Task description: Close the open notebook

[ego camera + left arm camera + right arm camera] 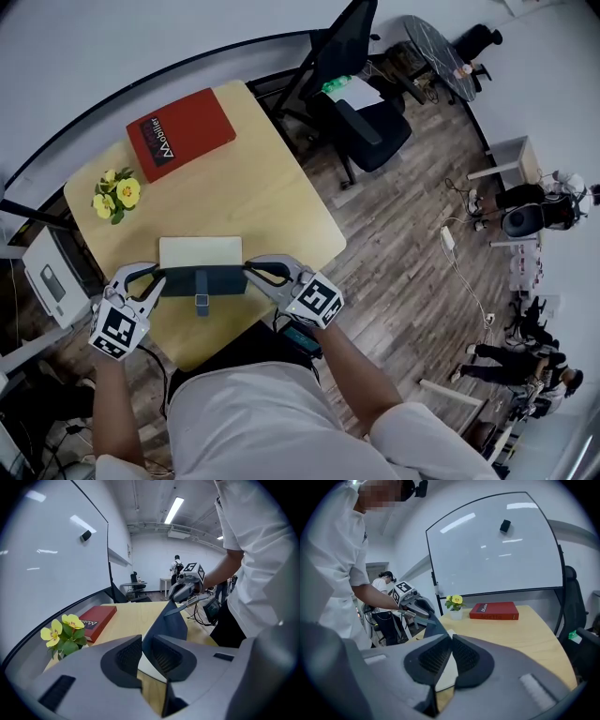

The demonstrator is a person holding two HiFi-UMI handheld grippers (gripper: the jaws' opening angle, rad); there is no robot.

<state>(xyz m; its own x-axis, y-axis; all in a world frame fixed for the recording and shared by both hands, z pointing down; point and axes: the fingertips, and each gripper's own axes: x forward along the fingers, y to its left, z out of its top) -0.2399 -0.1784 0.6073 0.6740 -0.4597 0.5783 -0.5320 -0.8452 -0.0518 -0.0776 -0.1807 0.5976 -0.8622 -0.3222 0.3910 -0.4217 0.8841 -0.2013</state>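
Observation:
The notebook lies near the front edge of the wooden table (pixel 272 202). Its white page (pixel 200 251) rests flat, while its dark blue cover (pixel 202 281) with a small clasp stands lifted toward me. My left gripper (pixel 161 278) pinches the cover's left edge, and my right gripper (pixel 248 272) pinches its right edge. In the left gripper view the cover (pixel 171 620) runs up from between the pads of the left gripper (pixel 142 654) to the far right gripper (pixel 185 590). In the right gripper view the right gripper (pixel 451 654) is shut on the cover (pixel 433 625).
A red book (pixel 181 132) lies at the table's far side, and a small pot of yellow flowers (pixel 116 195) stands at the left. A black office chair (pixel 352 94) sits beyond the table's right corner. A whiteboard (pixel 497 541) stands behind the table.

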